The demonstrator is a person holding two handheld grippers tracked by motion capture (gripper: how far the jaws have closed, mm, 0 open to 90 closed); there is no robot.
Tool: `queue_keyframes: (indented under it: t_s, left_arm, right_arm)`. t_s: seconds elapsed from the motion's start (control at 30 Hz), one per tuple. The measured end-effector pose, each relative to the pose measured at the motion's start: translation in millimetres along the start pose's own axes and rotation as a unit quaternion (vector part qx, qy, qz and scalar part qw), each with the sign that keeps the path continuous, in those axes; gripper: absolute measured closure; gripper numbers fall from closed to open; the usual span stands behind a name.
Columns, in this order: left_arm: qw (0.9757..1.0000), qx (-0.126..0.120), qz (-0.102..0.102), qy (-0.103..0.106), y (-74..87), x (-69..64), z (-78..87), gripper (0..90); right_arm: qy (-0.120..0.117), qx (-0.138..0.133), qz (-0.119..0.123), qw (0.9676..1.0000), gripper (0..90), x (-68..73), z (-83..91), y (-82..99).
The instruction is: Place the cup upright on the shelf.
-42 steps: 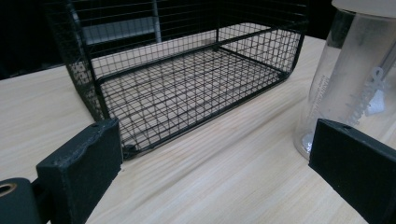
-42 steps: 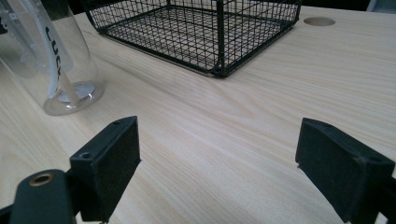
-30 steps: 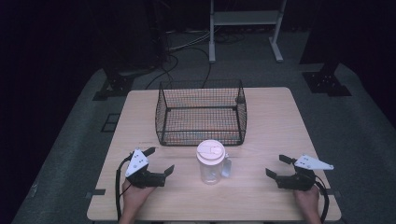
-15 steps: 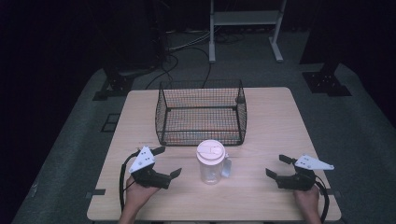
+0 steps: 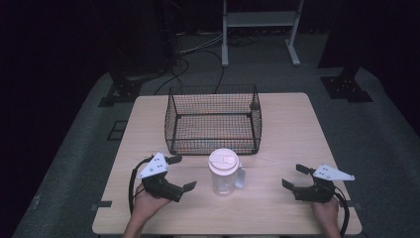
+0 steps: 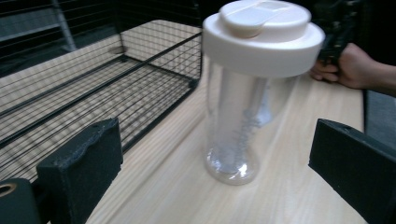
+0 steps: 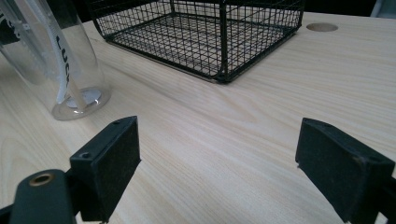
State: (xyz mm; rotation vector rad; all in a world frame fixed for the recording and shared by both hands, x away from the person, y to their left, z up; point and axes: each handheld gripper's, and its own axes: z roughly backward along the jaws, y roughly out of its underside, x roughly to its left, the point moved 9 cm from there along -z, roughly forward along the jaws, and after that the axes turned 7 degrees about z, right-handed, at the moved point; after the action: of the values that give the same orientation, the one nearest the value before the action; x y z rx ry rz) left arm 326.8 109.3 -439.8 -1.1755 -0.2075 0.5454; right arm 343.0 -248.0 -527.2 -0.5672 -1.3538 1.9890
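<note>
Lower centre of the high view, the empty clear shaker bottle looks light, rigid and slick, so the wide-open, empty left gripper should clasp its mid-body.

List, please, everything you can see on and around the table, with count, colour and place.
Bottle: one, clear with a white lid, upright near the table's front middle.
Basket: one, black wire, behind the bottle.
Table: one, light wood.
Stand: one, white, on the floor beyond the table.
Left gripper: one, black, open, left of the bottle, pointed toward it.
Right gripper: one, black, open, right of the bottle.
</note>
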Motion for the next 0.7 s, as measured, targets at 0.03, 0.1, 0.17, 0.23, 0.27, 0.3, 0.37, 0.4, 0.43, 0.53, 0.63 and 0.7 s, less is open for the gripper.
queue_keyframes:
  t_s: [0.03, 0.1, 0.17, 0.23, 0.27, 0.3, 0.37, 0.4, 0.43, 0.53, 0.63, 0.7]
  left_arm:
    - [1.0, 0.001, -0.003, 0.003, -1.0, -1.4, -0.5, 1.8]
    - [0.9999, 0.004, -0.008, 0.006, -2.8, -3.5, -2.0, 1.8]
    - [0.9998, 0.009, -0.011, 0.011, -3.9, -5.2, -4.0, 1.8]
    - [0.9997, 0.019, -0.01, 0.015, -3.8, -6.4, -6.8, 1.8]
    - [0.9995, 0.025, -0.009, 0.02, -3.5, -7.4, -8.5, 1.8]
    - [0.9993, 0.027, -0.009, 0.022, -3.8, -8.6, -9.9, 1.8]
    - [0.999, 0.033, -0.012, 0.026, -4.7, -10.1, -12.4, 1.8]
    - [0.9989, 0.035, -0.014, 0.028, -5.5, -11.0, -13.5, 1.8]
    - [0.9989, 0.035, -0.015, 0.029, -6.6, -12.0, -14.3, 1.8]
    - [0.9984, 0.039, -0.021, 0.035, -9.7, -14.8, -16.5, 1.8]
    - [0.9981, 0.043, -0.026, 0.037, -12.8, -17.1, -18.1, 1.8]
    - [0.9979, 0.044, -0.028, 0.039, -14.8, -18.1, -19.8, 1.8]
  right_arm:
    - [0.0, 0.0, 0.0, 1.0, 12.8, 0.0, 0.1, 0.0]
    - [-0.001, -0.001, -0.001, 1.0, 12.8, 0.0, 0.1, -0.2]
    - [-0.002, -0.002, -0.001, 1.0, 12.8, 0.2, 0.3, -0.4]
    - [-0.002, -0.003, -0.001, 1.0, 12.9, 0.2, 0.5, -0.5]
    - [-0.002, -0.003, -0.001, 1.0, 12.8, 0.2, 0.5, -0.5]
    - [-0.002, -0.004, -0.001, 1.0, 12.9, 0.2, 0.5, -0.6]
    - [-0.002, -0.005, 0.0, 1.0, 12.8, 0.2, 0.6, -0.7]
    - [-0.003, -0.005, 0.0, 1.0, 12.8, 0.4, 0.8, -0.8]
    - [-0.004, -0.006, 0.0, 1.0, 12.8, 0.4, 0.9, -1.0]
    - [-0.004, -0.006, 0.001, 1.0, 12.8, 0.4, 0.9, -1.0]
    - [-0.004, -0.007, 0.001, 1.0, 12.8, 0.5, 0.9, -1.1]
    - [-0.005, -0.007, 0.002, 1.0, 12.8, 0.5, 1.0, -1.1]
